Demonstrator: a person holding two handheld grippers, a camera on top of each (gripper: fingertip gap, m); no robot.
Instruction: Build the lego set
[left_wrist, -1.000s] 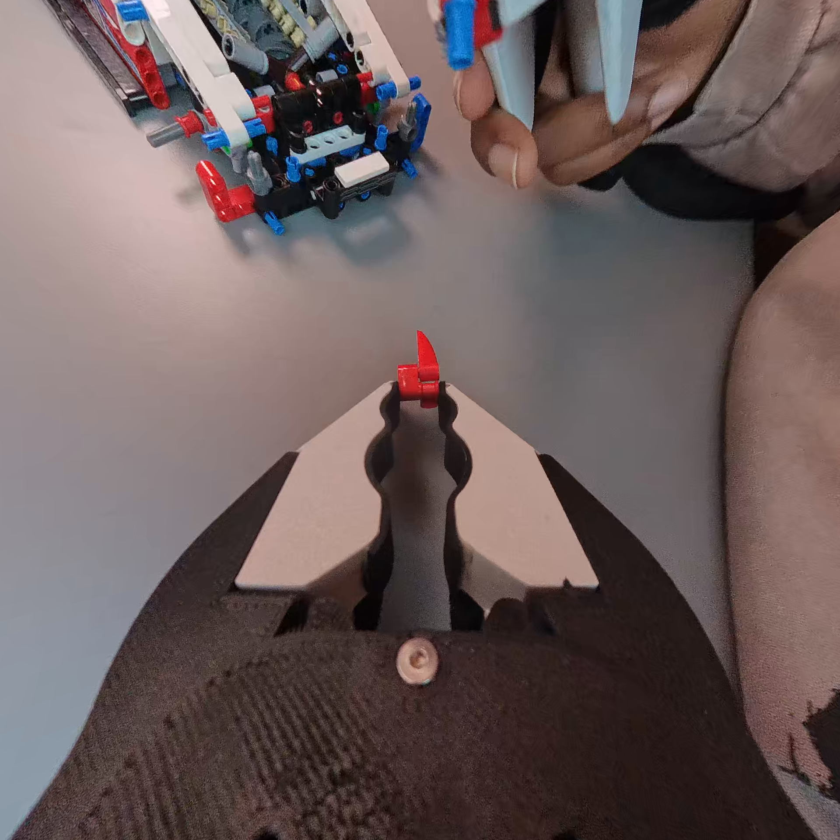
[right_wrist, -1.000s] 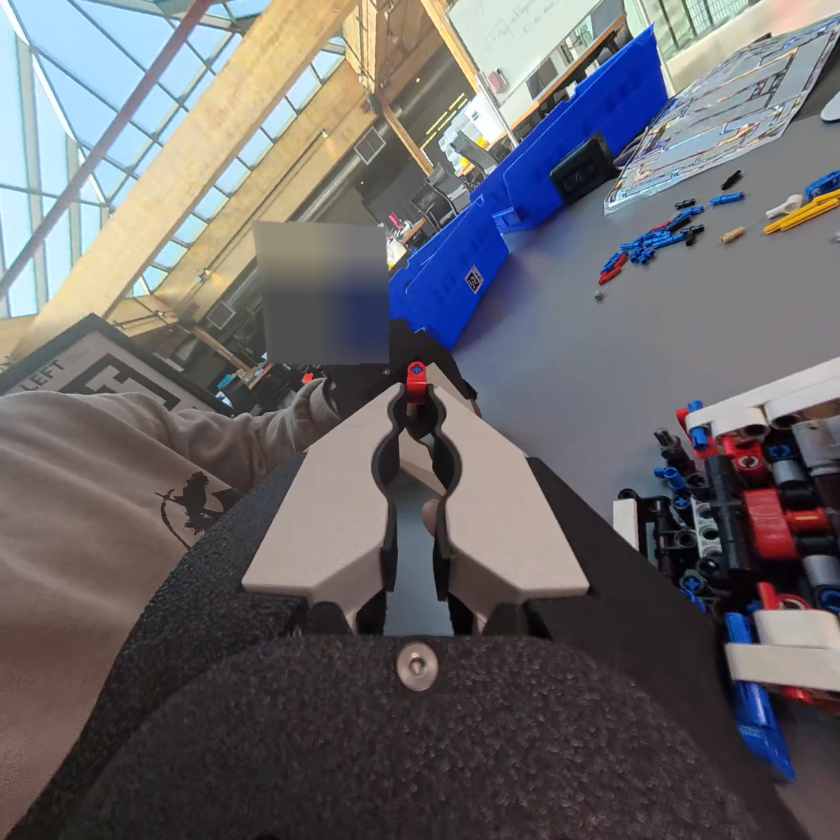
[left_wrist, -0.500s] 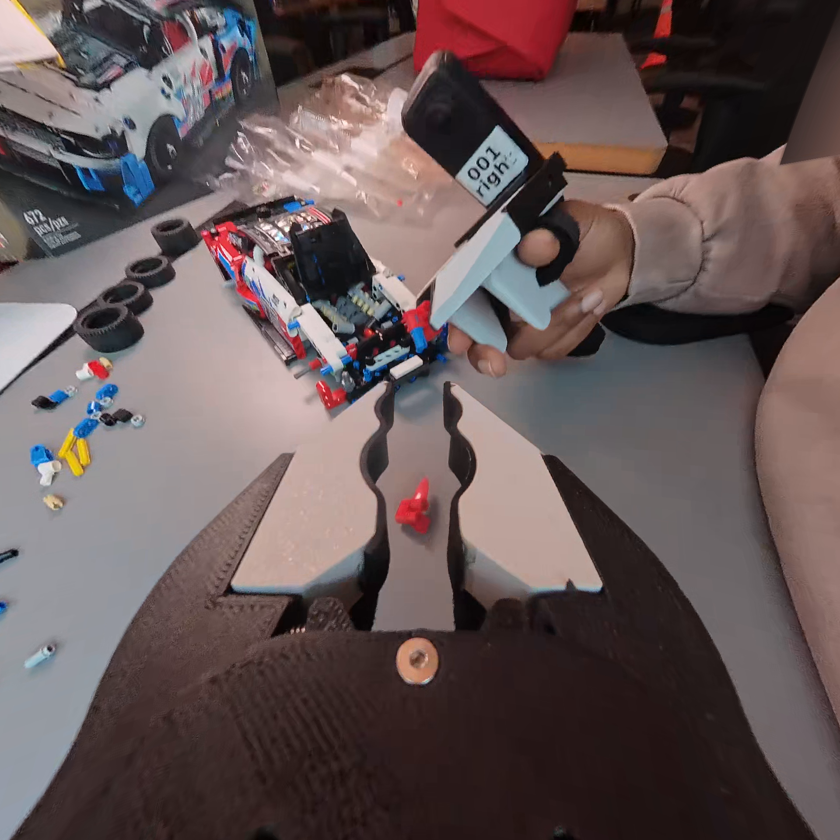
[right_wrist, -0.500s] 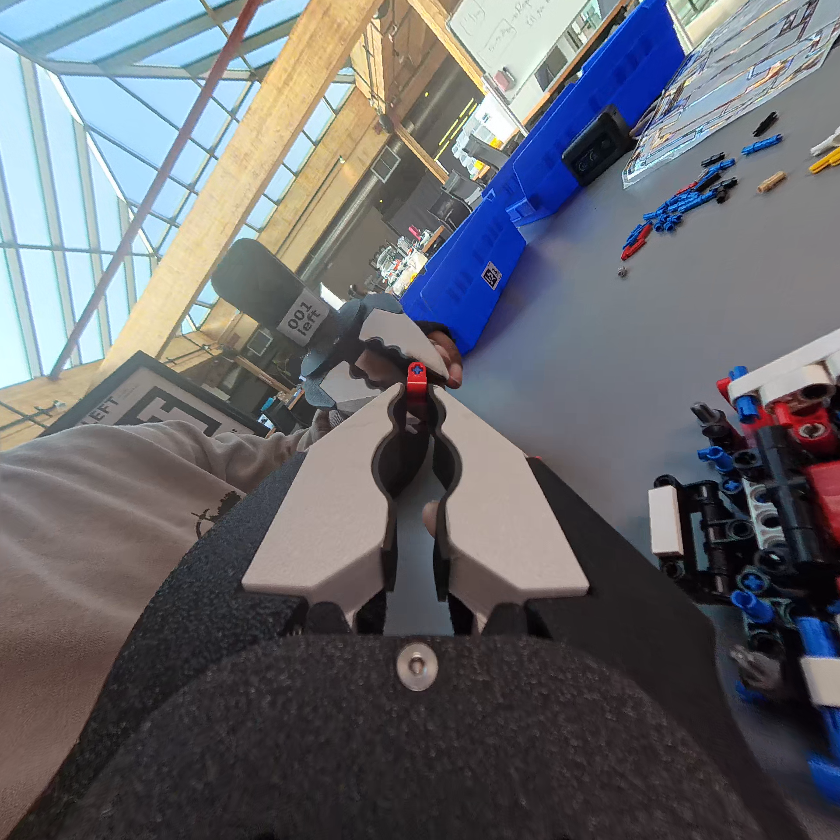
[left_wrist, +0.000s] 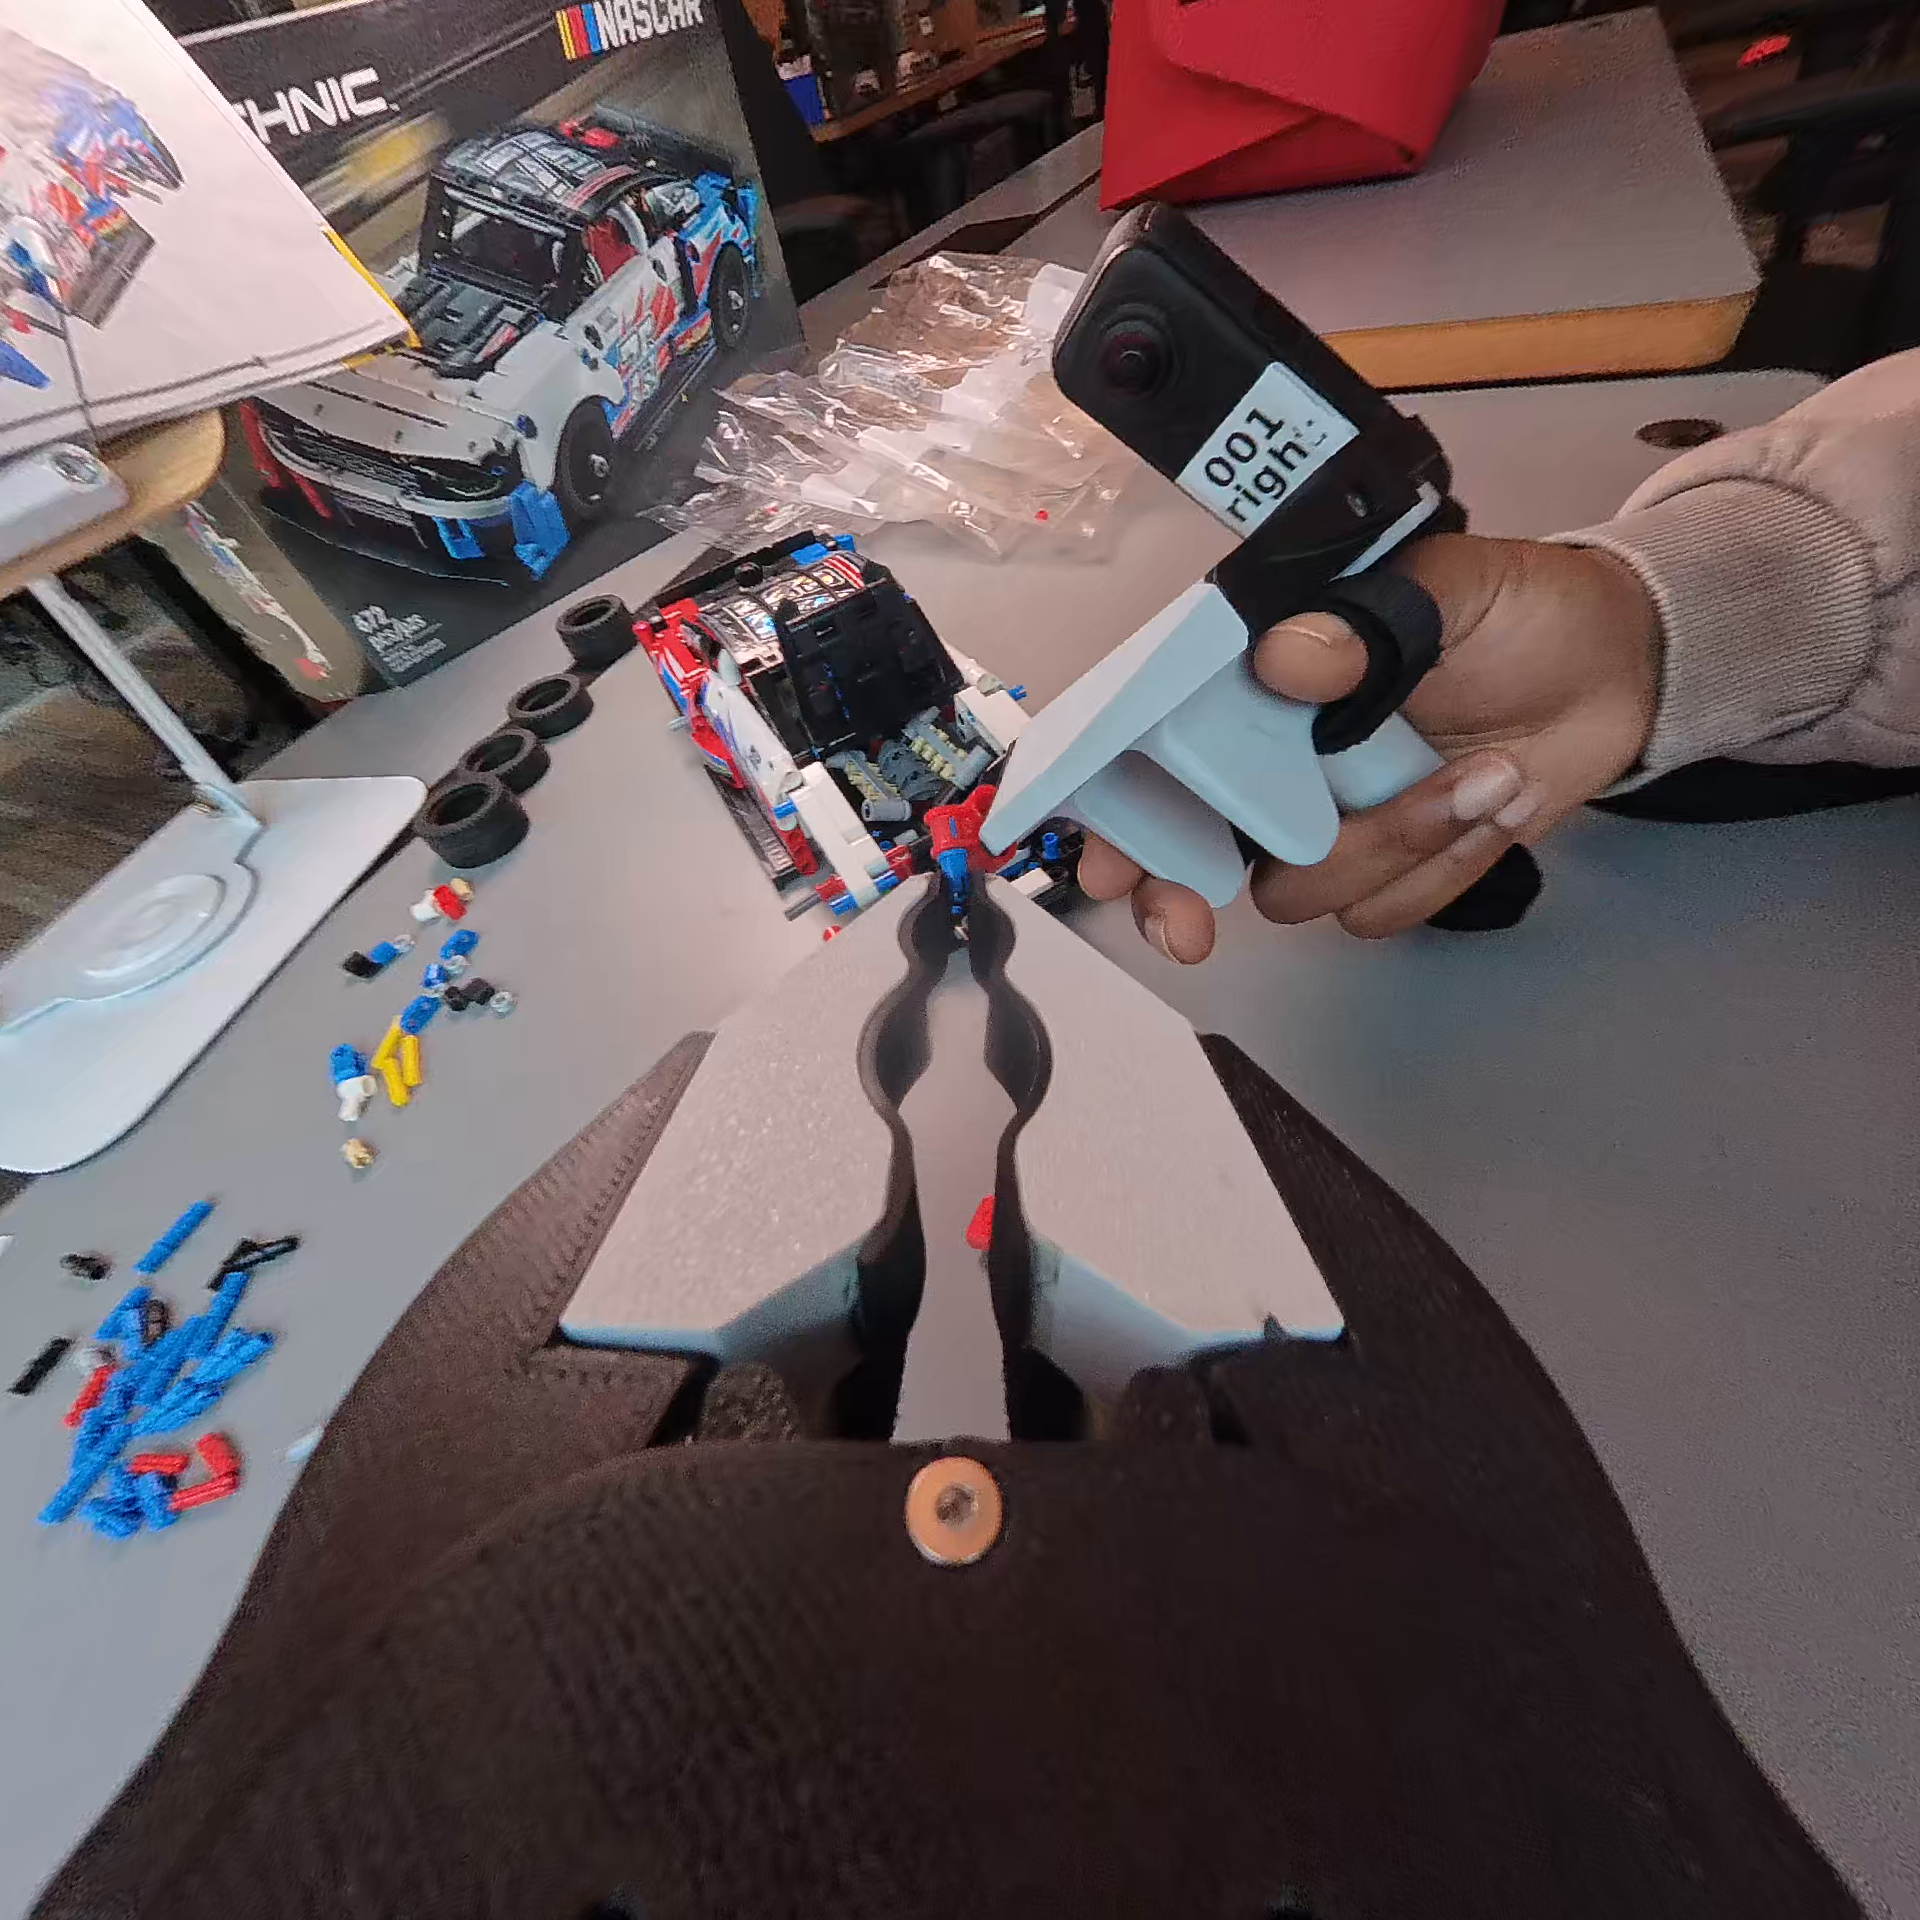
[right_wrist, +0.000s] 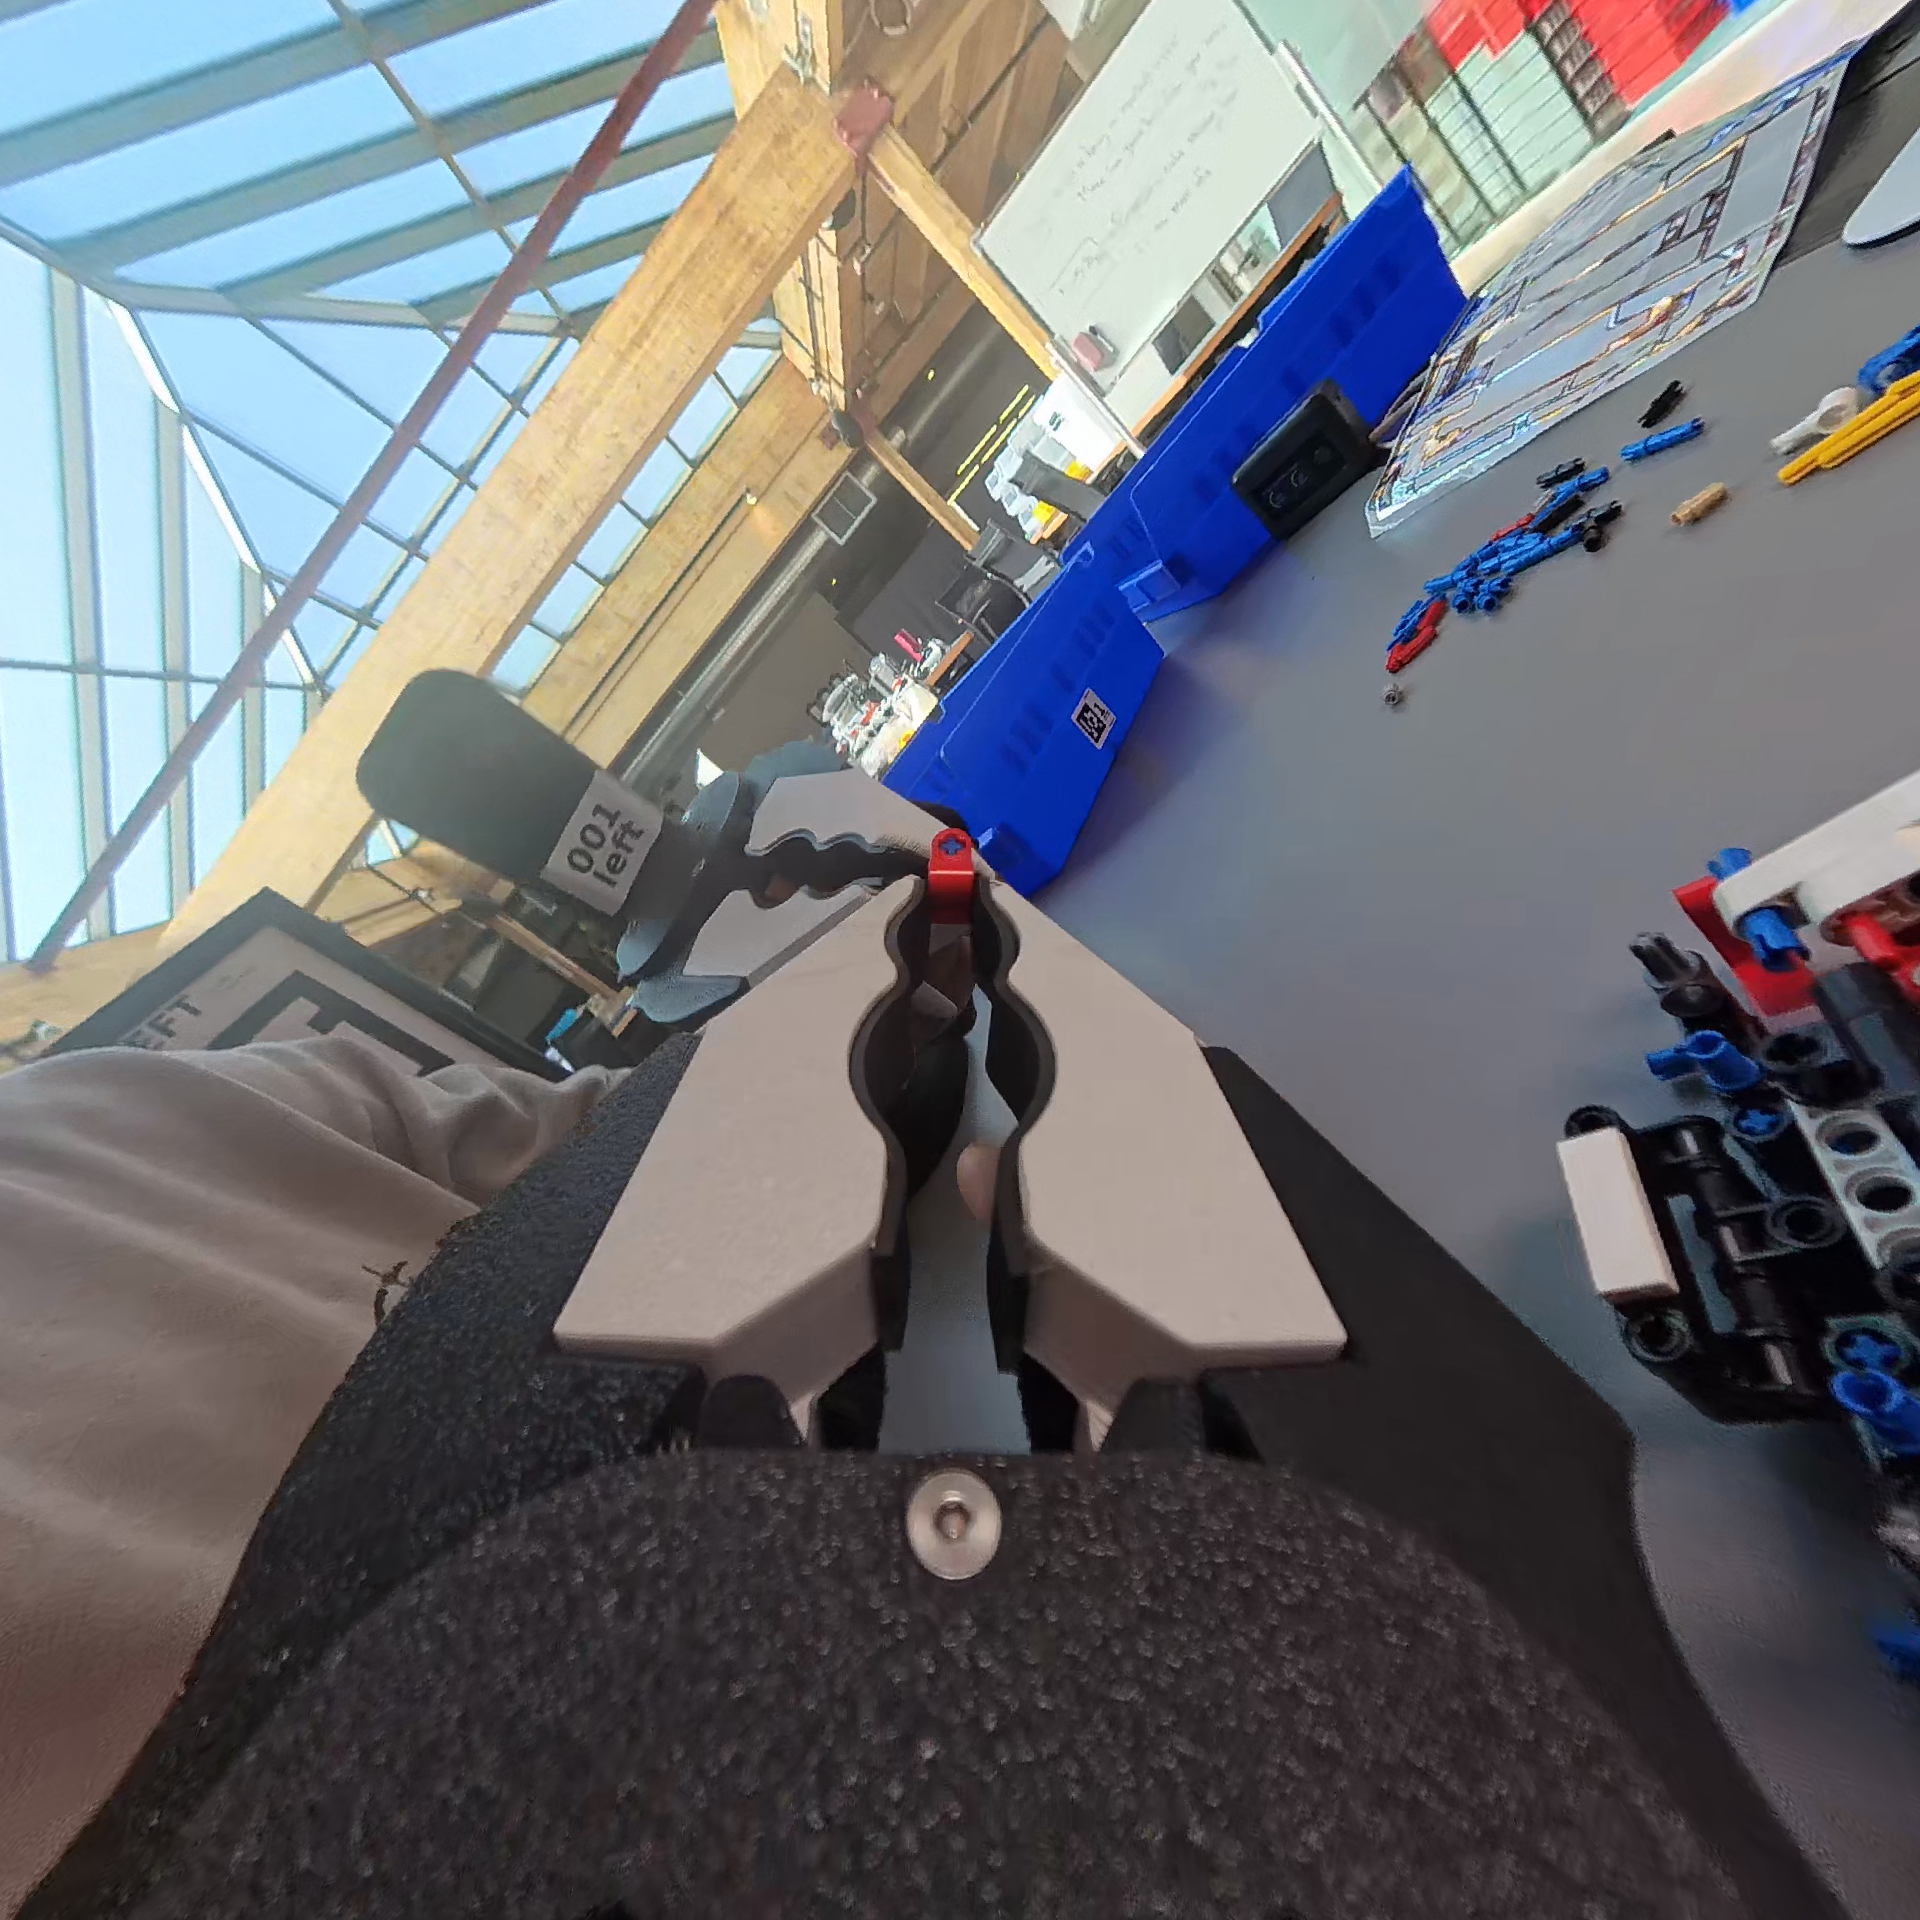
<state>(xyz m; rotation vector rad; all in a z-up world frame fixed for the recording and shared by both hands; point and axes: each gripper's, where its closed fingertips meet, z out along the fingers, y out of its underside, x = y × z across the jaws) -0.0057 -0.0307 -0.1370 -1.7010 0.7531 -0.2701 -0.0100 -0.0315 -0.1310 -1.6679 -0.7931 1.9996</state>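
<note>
2 grippers meet above the counter (left_wrist: 1558, 1143): right gripper (right_wrist: 951, 883) clenches a red piece (right_wrist: 950, 878); left gripper (left_wrist: 961, 894) nearly closed, grasp unclear.

Bright daylight pours through the glass roof (right_wrist: 312, 343), shadows on the bench (left_wrist: 1558, 1143) stay soft, and wide-angle edges bend and blur.
</note>
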